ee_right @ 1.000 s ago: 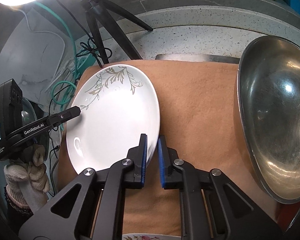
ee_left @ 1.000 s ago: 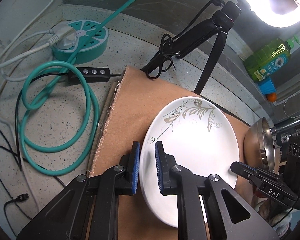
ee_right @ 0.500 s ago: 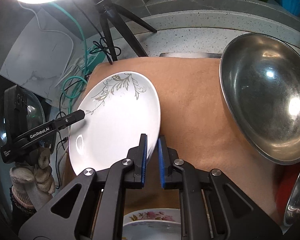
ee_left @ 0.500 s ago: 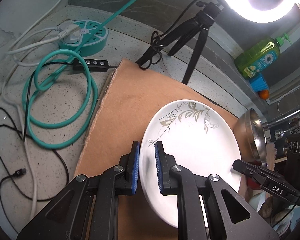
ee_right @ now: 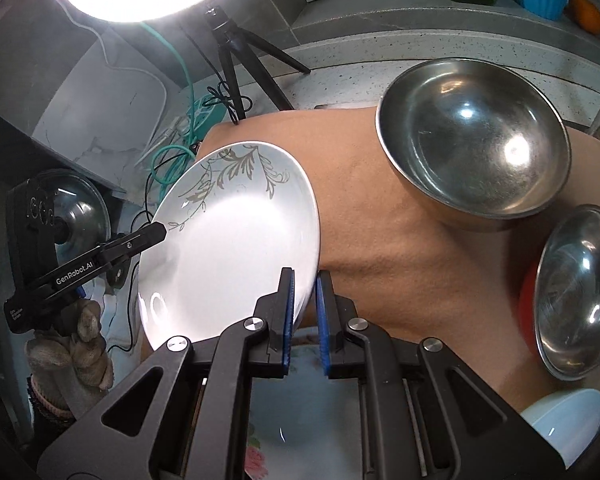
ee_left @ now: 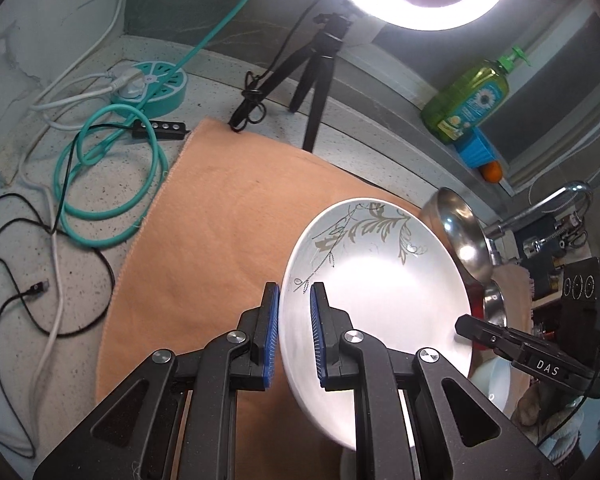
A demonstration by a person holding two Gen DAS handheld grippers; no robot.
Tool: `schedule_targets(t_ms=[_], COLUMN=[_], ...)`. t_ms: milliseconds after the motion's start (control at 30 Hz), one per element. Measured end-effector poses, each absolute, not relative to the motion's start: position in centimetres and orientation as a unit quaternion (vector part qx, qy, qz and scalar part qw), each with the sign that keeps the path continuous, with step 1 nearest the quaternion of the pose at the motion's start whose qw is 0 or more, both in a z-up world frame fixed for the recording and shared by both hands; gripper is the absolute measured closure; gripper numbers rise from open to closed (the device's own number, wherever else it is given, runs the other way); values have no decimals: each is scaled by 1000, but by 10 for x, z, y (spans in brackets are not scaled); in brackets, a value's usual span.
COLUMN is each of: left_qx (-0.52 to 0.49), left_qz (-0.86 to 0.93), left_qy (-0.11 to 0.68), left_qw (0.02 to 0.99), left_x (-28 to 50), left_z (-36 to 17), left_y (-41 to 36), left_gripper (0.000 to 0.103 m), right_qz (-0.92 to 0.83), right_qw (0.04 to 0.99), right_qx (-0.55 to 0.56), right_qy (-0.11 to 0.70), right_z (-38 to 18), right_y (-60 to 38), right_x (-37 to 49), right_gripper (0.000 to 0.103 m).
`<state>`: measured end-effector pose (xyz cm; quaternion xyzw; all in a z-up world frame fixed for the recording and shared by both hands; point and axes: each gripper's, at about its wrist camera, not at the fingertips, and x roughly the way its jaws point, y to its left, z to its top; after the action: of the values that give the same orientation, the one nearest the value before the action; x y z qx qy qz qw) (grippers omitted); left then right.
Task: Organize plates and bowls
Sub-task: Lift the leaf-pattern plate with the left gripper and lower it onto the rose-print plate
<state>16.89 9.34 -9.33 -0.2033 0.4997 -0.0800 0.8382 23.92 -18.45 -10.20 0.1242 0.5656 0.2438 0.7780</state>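
Right wrist view: white round ceramic plate with grey leaf print (ee_right: pixel 236 240) is clear of the tan cloth (ee_right: pixel 380 248), right gripper (ee_right: pixel 305 300) and left gripper (ee_left: pixel 294 328) clamped on opposite rims; floral plate (ee_right: pixel 300 420) lies directly below.

I see the white leaf-patterned plate (ee_left: pixel 380 280) tilted above the cloth, large steel bowl (ee_right: pixel 476 144) upright behind, smaller steel bowl (ee_right: pixel 580 292) tipped beside it
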Motion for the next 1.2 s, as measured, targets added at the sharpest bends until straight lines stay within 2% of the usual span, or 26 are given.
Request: schedule_targets(t_ms=[467, 1200], left_qx=[-189, -181], left_qz=[-100, -113], left_qy=[491, 522], left_qw=[845, 826], left_x=[123, 71], left_z=[-79, -105], left_y=[47, 2], left_gripper=[90, 90], right_qz=[240, 218], right_qw=[786, 781], right_qx=[132, 136], right_qy=[554, 569], right_z=[-89, -113], right_y=[-234, -280], right_x=[189, 126], right_gripper=[92, 92])
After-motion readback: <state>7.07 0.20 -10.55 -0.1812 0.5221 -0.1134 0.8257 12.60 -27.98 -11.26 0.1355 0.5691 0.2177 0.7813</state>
